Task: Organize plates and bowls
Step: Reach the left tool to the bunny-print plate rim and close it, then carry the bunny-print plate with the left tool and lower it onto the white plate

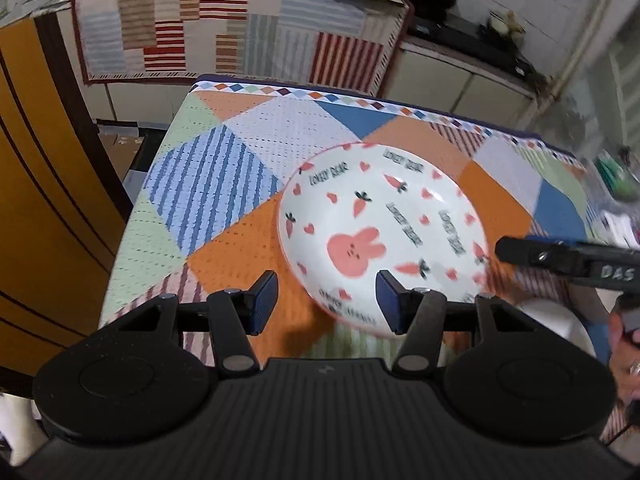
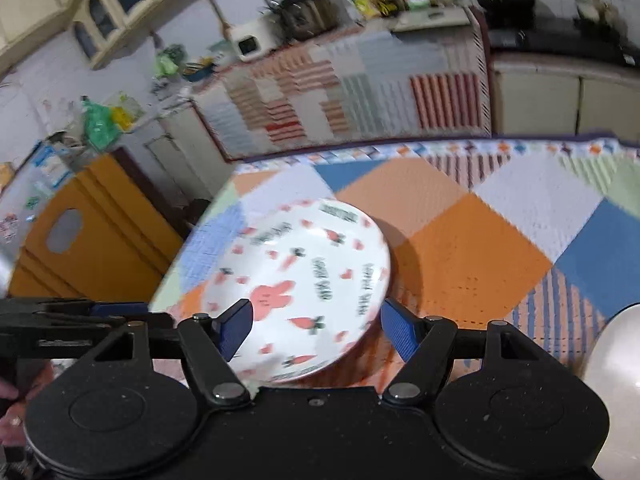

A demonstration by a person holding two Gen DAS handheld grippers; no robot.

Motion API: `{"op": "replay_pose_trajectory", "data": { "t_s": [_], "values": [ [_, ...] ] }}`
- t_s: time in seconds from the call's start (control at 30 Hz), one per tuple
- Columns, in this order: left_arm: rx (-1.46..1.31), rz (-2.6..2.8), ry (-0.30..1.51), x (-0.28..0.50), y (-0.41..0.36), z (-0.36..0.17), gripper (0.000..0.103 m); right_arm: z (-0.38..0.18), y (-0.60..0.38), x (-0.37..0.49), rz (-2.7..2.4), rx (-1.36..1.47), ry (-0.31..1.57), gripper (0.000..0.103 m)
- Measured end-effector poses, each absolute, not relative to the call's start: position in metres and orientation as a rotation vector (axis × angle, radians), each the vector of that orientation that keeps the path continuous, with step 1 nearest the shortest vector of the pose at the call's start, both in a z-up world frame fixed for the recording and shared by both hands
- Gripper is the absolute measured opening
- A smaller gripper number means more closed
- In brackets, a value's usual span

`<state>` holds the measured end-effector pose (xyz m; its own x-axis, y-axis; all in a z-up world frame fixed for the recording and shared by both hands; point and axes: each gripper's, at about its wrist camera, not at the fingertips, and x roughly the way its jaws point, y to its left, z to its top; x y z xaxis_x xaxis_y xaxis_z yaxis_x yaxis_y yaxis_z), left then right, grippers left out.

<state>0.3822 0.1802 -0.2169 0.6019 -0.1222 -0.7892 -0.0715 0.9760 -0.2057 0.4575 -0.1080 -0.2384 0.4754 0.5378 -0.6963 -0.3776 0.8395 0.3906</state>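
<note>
Plate of white ceramic (image 1: 384, 236), round and shallow, printed with a pink rabbit, orange carrots, hearts and black lettering, lies on the patchwork tablecloth (image 1: 224, 184), nearer the tabletop's near edge than its far edge and toward its left side. Left gripper (image 1: 326, 300), black with 2 blue-padded fingers (image 1: 264, 300), hovers with its jaws spread wide and nothing between them; in the left wrist view its right pad overlaps the plate's near rim, though contact cannot be told. Right gripper (image 2: 316, 330), of the same build, is likewise released, its 2 blue pads (image 2: 236, 328) straddling the plate's near portion in the right wrist view, with a gap visible on each side. In the left wrist view the right gripper (image 1: 568, 258) reaches in from the right, its tip just beside the plate's right rim. In the right wrist view the left gripper's body (image 2: 72, 328) shows at the left edge. Both views are blurred. A pale white bowl (image 2: 616, 392) sits at the tabletop's near right corner, well apart from the plate. Beyond the table's far edge stands a counter draped in a striped cloth (image 1: 240, 28), and a yellow-orange panel (image 1: 44, 200) stands off the left edge.
</note>
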Motion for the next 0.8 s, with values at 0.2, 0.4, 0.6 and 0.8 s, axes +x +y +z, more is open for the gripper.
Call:
{"op": "replay_pose_trajectory", "data": {
  "t_s": [0.2, 0.4, 0.6, 0.8],
  "values": [
    [-0.334, 0.038, 0.945, 0.401, 0.196, -0.252, 0.052, -0.271, -0.105, 0.476, 0.489, 0.222, 0.950, 0.068],
    [-0.400, 0.016, 0.959, 0.408, 0.208, -0.267, 0.042, -0.287, -0.108, 0.484, 0.502, 0.295, 0.978, 0.044],
    [-0.467, -0.035, 0.999, 0.419, 0.215, -0.279, 0.023, -0.298, -0.099, 0.480, 0.511, 0.329, 1.000, 0.021],
    [-0.463, -0.035, 1.051, 0.428, 0.202, -0.277, 0.016, -0.303, -0.104, 0.480, 0.482, 0.403, 0.992, 0.015]
  ]
}}
